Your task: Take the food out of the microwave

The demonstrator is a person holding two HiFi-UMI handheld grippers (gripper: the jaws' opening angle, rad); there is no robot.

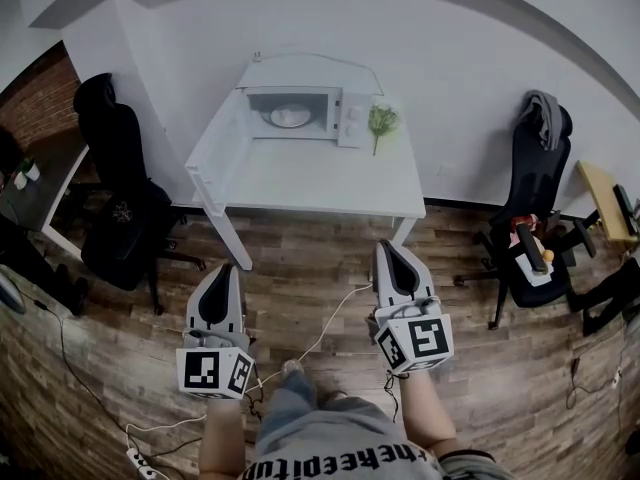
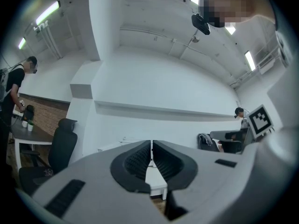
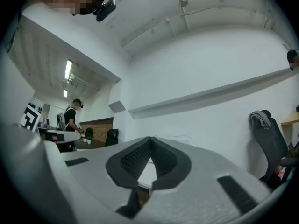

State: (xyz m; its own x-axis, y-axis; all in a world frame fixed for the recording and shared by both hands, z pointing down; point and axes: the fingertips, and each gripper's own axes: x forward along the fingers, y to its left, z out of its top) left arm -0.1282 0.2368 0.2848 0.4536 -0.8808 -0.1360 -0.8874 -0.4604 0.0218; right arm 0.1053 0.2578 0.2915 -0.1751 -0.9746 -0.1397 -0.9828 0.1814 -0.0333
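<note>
On a white table (image 1: 330, 183) against the far wall stands a white microwave (image 1: 350, 118), its door (image 1: 212, 158) swung open to the left. Inside it lies a plate of food (image 1: 290, 116). Both grippers hang over the wooden floor, well short of the table's front edge. My left gripper (image 1: 226, 267) is shut and empty, its jaws closed tip to tip in the left gripper view (image 2: 152, 143). My right gripper (image 1: 388, 246) is likewise shut with nothing in it (image 3: 150, 140). Both point towards the table.
A small green plant (image 1: 381, 120) stands right of the microwave. Black office chairs flank the table at the left (image 1: 125, 208) and right (image 1: 535, 198). A white cable (image 1: 320, 333) and power strip (image 1: 135, 460) lie on the floor. A person (image 2: 14, 92) stands at a desk far left.
</note>
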